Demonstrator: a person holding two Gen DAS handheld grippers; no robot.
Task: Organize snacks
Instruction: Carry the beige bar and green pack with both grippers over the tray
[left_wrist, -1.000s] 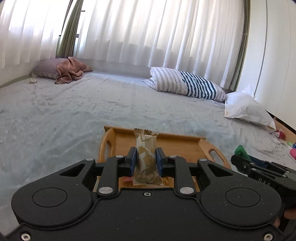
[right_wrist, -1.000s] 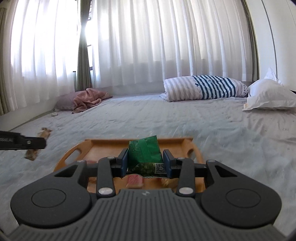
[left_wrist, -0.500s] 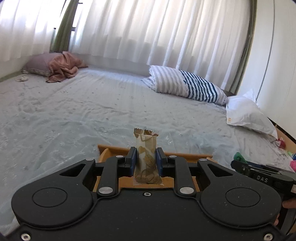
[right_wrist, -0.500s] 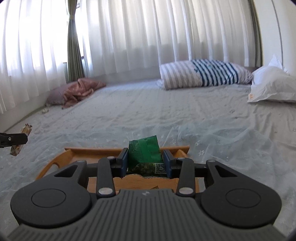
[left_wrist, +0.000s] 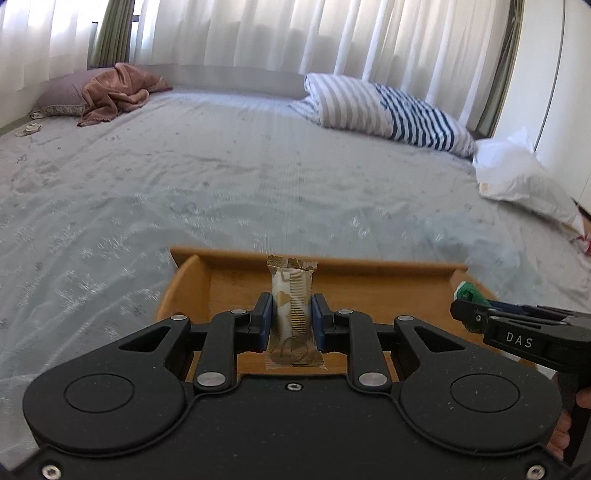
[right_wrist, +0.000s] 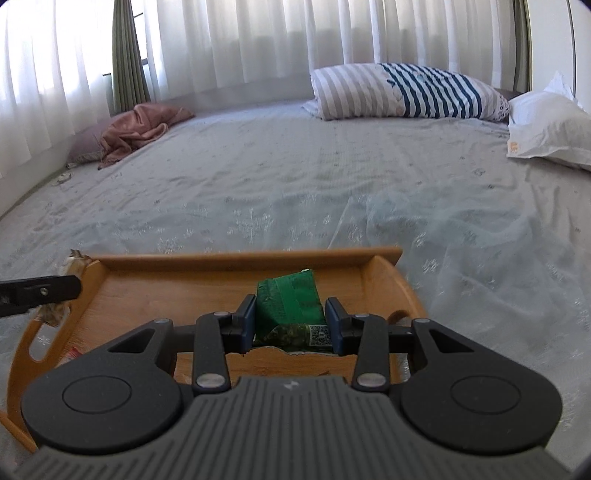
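my left gripper (left_wrist: 291, 317) is clamped on a beige bar (left_wrist: 293, 314), pads pressing both its sides; the bar stands upright, crimped top at 12 o'clock. my right gripper (right_wrist: 291, 319) is clamped on a green pack (right_wrist: 290, 306), tilted, printed label end toward me. both snacks hang over the wooden tray (left_wrist: 369, 275), which sits on the grey bedspread (left_wrist: 221, 177). in the left view the right gripper enters at 3 o'clock, green pack tip showing at its nose. in the right view the left gripper comes in at 9 o'clock by the tray's handle. striped pillow (right_wrist: 402, 92) at 1 o'clock, white pillow (right_wrist: 550, 129) at 2, pink blanket (right_wrist: 142, 129) at 10.
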